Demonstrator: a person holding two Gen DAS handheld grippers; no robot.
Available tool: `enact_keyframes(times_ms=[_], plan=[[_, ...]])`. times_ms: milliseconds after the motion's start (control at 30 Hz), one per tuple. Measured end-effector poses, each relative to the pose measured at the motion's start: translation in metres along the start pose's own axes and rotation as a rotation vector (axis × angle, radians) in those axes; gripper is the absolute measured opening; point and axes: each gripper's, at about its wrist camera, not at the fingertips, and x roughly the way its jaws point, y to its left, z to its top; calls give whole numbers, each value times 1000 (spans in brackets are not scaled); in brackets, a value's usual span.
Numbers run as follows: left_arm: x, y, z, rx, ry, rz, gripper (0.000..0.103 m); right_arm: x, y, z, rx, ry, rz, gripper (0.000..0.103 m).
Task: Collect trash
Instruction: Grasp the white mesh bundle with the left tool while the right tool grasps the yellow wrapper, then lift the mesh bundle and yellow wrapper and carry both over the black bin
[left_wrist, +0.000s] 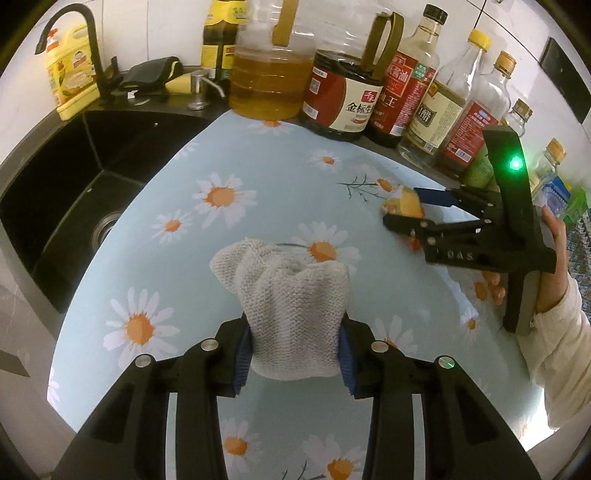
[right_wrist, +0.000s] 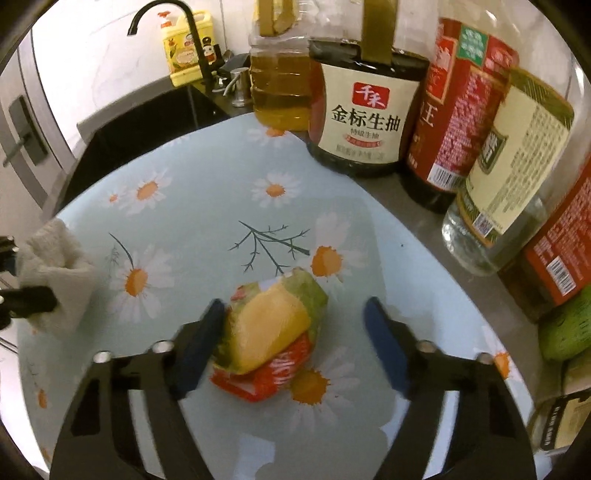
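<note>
A crumpled yellow, green and red snack wrapper (right_wrist: 271, 341) lies on the daisy-print mat (right_wrist: 207, 221). My right gripper (right_wrist: 295, 343) is open around it, the left pad touching it and the right pad apart from it. The left wrist view shows the same wrapper (left_wrist: 404, 203) and right gripper (left_wrist: 410, 210) at the right. My left gripper (left_wrist: 293, 354) is shut on a white knitted cloth (left_wrist: 291, 299) that stands up between the blue pads; the cloth also shows at the left of the right wrist view (right_wrist: 55, 273).
A row of oil, soy sauce and vinegar bottles (left_wrist: 340, 96) lines the back edge of the counter. A black sink (left_wrist: 74, 177) with a black faucet (left_wrist: 88, 44) and a yellow detergent jug (left_wrist: 68, 77) lies at the left. Green items (right_wrist: 565, 325) sit at the far right.
</note>
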Motion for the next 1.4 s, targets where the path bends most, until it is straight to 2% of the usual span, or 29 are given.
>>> enact_keyframes(times_ms=[267,500,867,1400], plan=[[-13,6,-14,4,-8,7,37,-13,8,-9,29,1,31,53],[-28,10,-26,16,-28,26,37,-40,32,-16,-18,-10,18,53],[-61,23,-62,16,-52,29,37,-79,94,-35,-92,-6,63,53],[-115,56,-146,-2,-34,49,37,-106,208,-71,-231,25,166,53]])
